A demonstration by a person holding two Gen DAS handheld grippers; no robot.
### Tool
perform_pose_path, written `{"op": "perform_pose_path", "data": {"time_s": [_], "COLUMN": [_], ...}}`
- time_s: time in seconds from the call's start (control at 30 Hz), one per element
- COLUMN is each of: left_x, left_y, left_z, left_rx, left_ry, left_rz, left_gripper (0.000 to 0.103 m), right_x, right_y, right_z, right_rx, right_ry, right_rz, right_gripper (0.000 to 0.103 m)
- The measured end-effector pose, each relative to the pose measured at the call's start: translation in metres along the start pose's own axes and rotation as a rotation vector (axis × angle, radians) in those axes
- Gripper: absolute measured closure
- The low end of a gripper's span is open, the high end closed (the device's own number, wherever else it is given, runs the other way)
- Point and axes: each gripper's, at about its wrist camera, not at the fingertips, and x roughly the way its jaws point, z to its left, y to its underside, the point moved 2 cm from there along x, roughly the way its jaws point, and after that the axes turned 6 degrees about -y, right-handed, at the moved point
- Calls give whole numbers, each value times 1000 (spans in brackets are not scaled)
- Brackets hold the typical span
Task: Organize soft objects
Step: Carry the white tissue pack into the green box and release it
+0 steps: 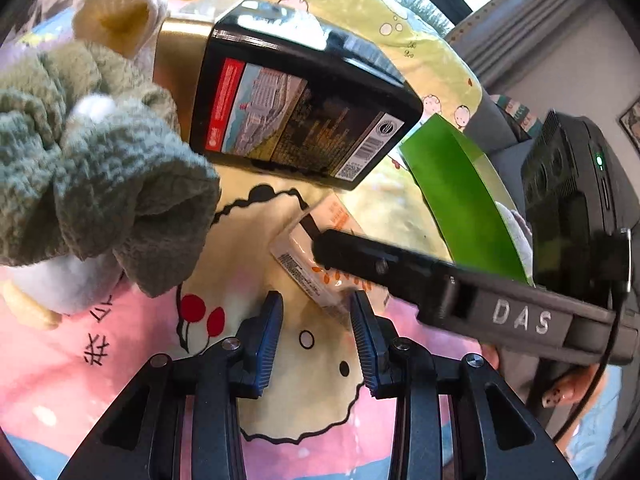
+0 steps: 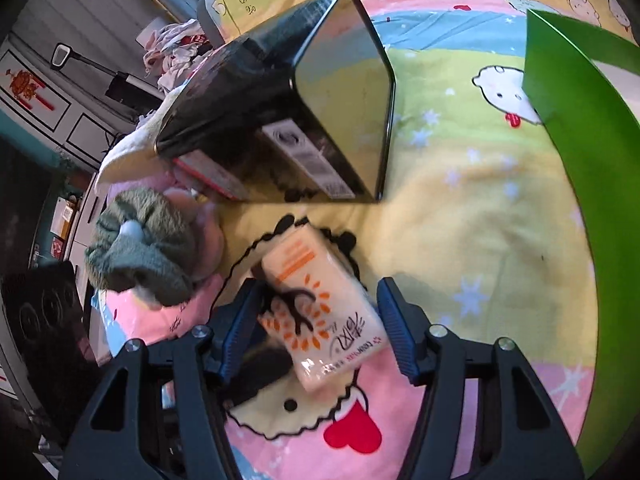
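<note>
Tissue pack point(image 2: 320, 308) lies on the cartoon bedsheet point(image 2: 480, 220), between the spread fingers of the right hand-held gripper point(image 2: 320, 320), not yet pinched. Light, squashy, plastic-slick; best taken across its short sides. Left hand-held gripper point(image 1: 316, 332) hangs open, empty, nearby.

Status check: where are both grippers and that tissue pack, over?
Right gripper open, straddling the white, orange-printed tissue pack on the cartoon bedsheet. Left gripper open, empty. Black glossy box just beyond; green knitted plush alongside.
</note>
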Motion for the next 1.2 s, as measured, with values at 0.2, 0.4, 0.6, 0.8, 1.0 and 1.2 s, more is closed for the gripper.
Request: {"op": "perform_pose_path", "data": {"time_s": [0.2,0.4,0.6,0.8,1.0,1.2], "left_x": [-1,-12,-25,-33,-39,-39], "left_y": [-2,-6,-8,-19,-28,-33], "left_z": [-16,-38,-78,-112,-146,-170], "left_rx": [76,127,249,350,422,452], "left_ry": [-47,-43,-36,-20,0,45], "left_rz": [-36,-78,-159,-205,-247,-250], "left_gripper": [76,76,76,76,76,76], "right_x": [-7,-41,-89,-135,-171,-192], "right_y": [10,22,30,37,39,41], "right_z": [-6,-16,-15,-26,-36,-48], "right_rx": [76,133,134,164,189,228], "right_ry": [-40,-77,-58,-45,-33,-40], "right_rz": [-44,-140,-282,-416,-528,-606], "right_gripper": [48,54,54,54,54,53]}}
